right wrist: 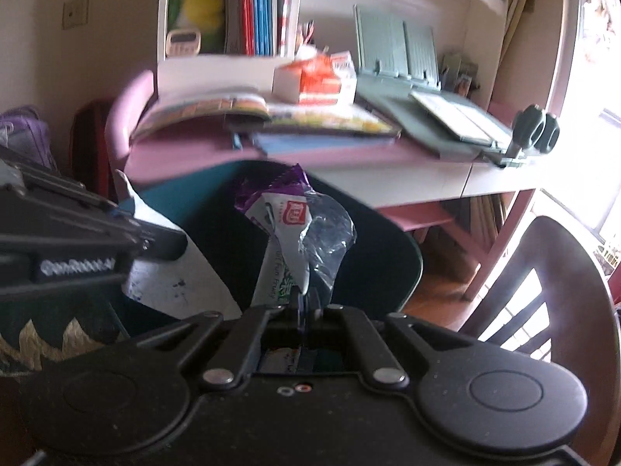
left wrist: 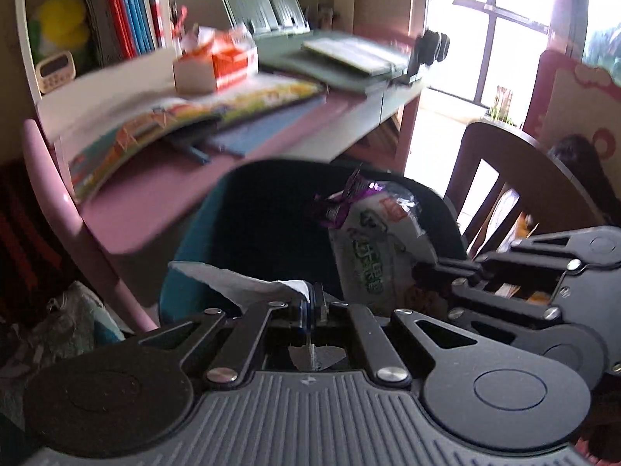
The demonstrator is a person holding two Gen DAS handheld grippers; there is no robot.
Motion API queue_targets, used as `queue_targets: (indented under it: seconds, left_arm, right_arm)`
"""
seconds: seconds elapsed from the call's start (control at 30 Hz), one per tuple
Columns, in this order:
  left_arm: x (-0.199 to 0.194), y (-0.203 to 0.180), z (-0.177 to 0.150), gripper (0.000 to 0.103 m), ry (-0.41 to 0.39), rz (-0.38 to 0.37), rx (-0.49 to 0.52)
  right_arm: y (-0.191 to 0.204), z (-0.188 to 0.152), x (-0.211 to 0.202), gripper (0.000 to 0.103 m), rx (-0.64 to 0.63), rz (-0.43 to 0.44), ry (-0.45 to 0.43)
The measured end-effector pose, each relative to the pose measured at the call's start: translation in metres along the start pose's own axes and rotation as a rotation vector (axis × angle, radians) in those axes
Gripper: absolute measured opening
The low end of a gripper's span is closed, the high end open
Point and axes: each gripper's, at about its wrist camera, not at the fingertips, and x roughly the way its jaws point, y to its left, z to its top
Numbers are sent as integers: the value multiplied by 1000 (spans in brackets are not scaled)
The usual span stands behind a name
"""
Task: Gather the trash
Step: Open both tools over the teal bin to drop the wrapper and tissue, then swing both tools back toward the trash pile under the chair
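Above a teal bin (left wrist: 202, 233) with a dark inside, standing in front of a pink bench (left wrist: 163, 194), two hand-held tools hover with trash pinched in them. The left tool (left wrist: 313, 303) is closed tight on the corner of a white paper tissue (left wrist: 240, 283), which trails off to the left over the bin's near rim. The right tool (right wrist: 304, 306) is closed tight on a bunch of wrappers (right wrist: 287, 240): a white packet with green lettering, a crumpled clear film and a purple foil scrap on top. In the right wrist view the wrappers stand up from the jaws against the bin's dark opening.

Risks, as a judgement: the tissue hangs partly over the rim, so a release from here could drop it outside the bin. The wrappers are loosely bunched, and the purple scrap or the film may slip free or cling to a pad when the jaws open. The two tools are close together and could knock each other.

Readable writing: the left tool's side carries white lettering, blurred, seemingly "GenRobot.AI". The packet shows a small red square logo and green characters; under them a line like "Wet Fun Family", uncertain. Bright picture books (left wrist: 186, 116) and an orange and white box (left wrist: 217, 66) on the bench are too blurred to read.
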Motion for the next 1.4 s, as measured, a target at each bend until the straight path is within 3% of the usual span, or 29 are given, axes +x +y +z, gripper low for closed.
queue_targets:
  seconds: [0.1,0.17,0.23,0.37,0.43,0.57,0.7,0.87,1.07,1.23,1.4]
  left_arm:
    - [8,0,-6,1,24,-4,-3]
    - [11,-1,-9,1,32,-4,1]
    - [13,-1,-10,2,40,-13,2]
    - [12,0,-12,5,39,-23,-11]
    - [8,-1,-13,11,35,-25,-7]
    - [-5,2,-16,34,11,-37,-25]
    - [-21,9,-21,36,-6,-32,-34]
    - [-51,24,-31,52,-51,-15,-56]
    - [-92,50,-50,53,-87,18,-74]
    - [-126,81,-73,62,-120,52,-105]
    - [-152,116,-101,68,-134,89,-151]
  right_arm:
    - [1,-4,3,3,-5,6,14]
    - [3,-4,1,16,-12,2,14]
    - [4,-5,1,16,-22,-6,21]
    - [4,-8,-1,25,-20,-25,25]
    - [2,-8,-6,28,-10,-26,16]
    - [1,-6,-21,38,-2,-21,-14]
    - [5,-3,-37,38,1,-10,-39]
    - [18,-1,-59,41,-4,28,-65]
    - [48,2,-83,42,-22,100,-94]
    - [82,4,-99,52,-52,171,-122]
    - [123,5,-105,55,-84,262,-136]
